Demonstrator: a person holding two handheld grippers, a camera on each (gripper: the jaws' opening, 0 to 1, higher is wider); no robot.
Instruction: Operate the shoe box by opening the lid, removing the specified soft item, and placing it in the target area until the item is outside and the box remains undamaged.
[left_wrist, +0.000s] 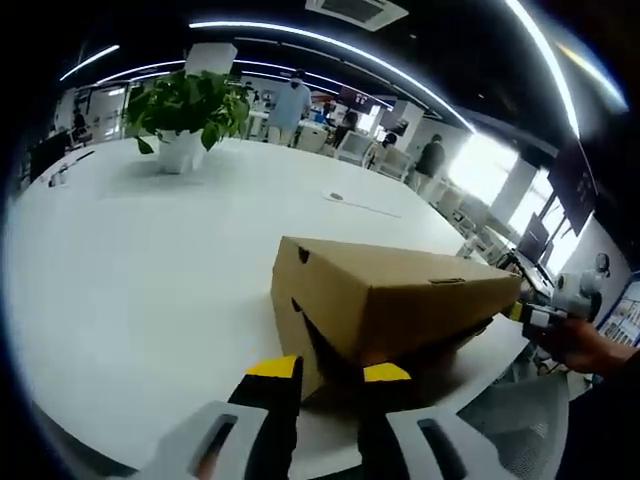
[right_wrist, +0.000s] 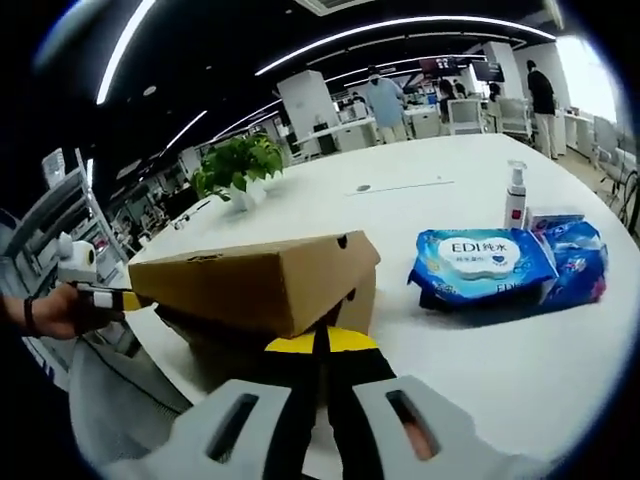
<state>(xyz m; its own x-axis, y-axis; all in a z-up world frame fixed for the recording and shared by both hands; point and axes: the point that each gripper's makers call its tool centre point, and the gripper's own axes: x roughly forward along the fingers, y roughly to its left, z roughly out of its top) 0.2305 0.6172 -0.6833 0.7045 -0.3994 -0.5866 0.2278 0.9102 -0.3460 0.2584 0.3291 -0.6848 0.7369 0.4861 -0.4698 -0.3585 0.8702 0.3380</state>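
**Cardboard shoe box lid raised from both ends**

A brown cardboard shoe box (left_wrist: 385, 305) sits on the white worktop (left_wrist: 150, 270) near its front edge, its hinged lid (left_wrist: 400, 285) tilted up so that a dark gap shows beneath it. In the left gripper view, the left hand-held gripper (left_wrist: 328, 372) rises from the bottom with its yellow-tipped jaws spread apart, the tips at the box's near corner under the lifted lid; they grasp nothing that can be made out. At the far end of the box, the other gripper and the person's hand (left_wrist: 590, 345) meet the lid's edge.

In the right gripper view, the right hand-held gripper (right_wrist: 320, 343) has its yellow tips pressed together right under the lid's (right_wrist: 255, 280) near edge; whether any cardboard is pinched between them cannot be told. Beside the box on the worktop (right_wrist: 500, 350) lies a blue pack of wet wipes (right_wrist: 480, 262), with a second blue pack (right_wrist: 580, 262) just behind it and a small spray bottle (right_wrist: 515, 195) standing near them. A potted green plant (right_wrist: 240, 170) stands farther back. The box's contents are hidden.
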